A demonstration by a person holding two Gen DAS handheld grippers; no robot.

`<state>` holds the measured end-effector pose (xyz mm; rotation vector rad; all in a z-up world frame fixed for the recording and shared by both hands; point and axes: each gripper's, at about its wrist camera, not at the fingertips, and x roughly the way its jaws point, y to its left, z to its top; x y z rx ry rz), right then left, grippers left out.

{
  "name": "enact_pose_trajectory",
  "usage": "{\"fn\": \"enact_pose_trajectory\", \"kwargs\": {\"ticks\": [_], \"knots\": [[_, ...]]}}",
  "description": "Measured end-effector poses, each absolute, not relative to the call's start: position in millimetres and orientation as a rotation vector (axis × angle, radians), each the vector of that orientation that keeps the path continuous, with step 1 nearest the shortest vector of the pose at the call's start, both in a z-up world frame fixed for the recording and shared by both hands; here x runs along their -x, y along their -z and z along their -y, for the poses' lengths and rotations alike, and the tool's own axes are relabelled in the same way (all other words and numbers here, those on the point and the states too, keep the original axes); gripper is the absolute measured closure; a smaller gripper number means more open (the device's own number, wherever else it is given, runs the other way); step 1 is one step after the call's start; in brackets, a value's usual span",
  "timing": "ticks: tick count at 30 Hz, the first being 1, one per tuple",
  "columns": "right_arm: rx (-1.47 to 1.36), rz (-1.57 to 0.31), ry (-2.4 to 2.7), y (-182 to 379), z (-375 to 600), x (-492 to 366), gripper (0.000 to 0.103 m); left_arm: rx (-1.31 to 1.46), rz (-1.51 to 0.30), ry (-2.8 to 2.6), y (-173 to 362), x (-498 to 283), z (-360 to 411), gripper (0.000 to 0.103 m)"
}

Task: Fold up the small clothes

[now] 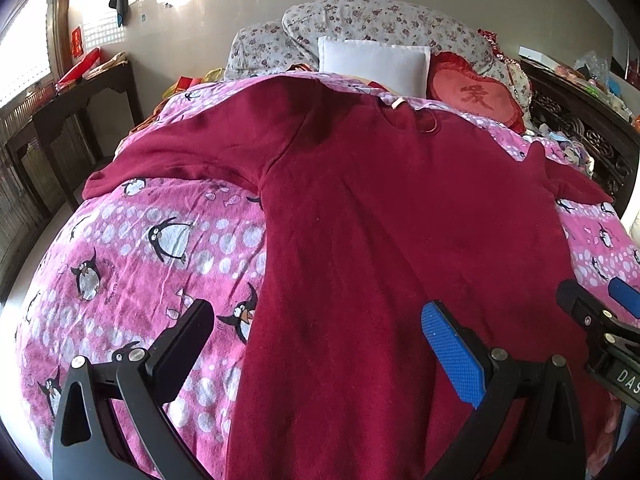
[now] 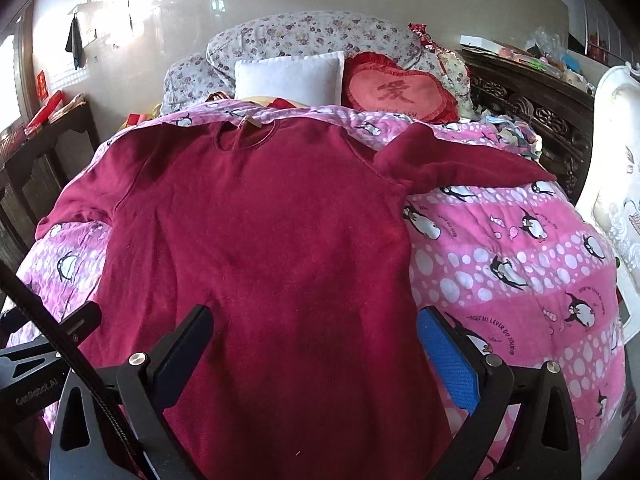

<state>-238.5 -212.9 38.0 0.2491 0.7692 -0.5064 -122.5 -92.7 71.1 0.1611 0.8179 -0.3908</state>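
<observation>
A dark red long-sleeved top (image 2: 264, 232) lies spread flat on the bed, on a pink penguin quilt (image 2: 512, 264), neck hole towards the pillows and hem nearest the cameras. It looks laid out this way so both side edges and sleeves are easy to reach for folding. Its left sleeve (image 1: 168, 160) runs straight out from the top's body; its right sleeve (image 2: 460, 164) lies out too, bunched near the shoulder. No fold looks started yet.

The left hand-held gripper (image 1: 320, 348) hovers by the top's hem, jaws wide apart and empty, straddling the left side edge. The right hand-held gripper (image 2: 316, 352) is likewise wide and empty, over the top's right side edge. Each probably sits there to take a hem corner.

Beyond the top's neck are a white pillow (image 2: 288, 76) and a red heart cushion (image 2: 396, 88)
</observation>
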Motion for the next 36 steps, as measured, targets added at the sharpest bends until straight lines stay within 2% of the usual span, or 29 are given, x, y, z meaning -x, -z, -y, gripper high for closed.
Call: {"fn": "enact_pose_trajectory", "kwargs": {"ticks": [36], "knots": [[-0.245, -0.805, 0.497, -31, 221, 203, 0.000, -0.152, -0.845, 0.387, -64, 98, 102, 0.000]]}}
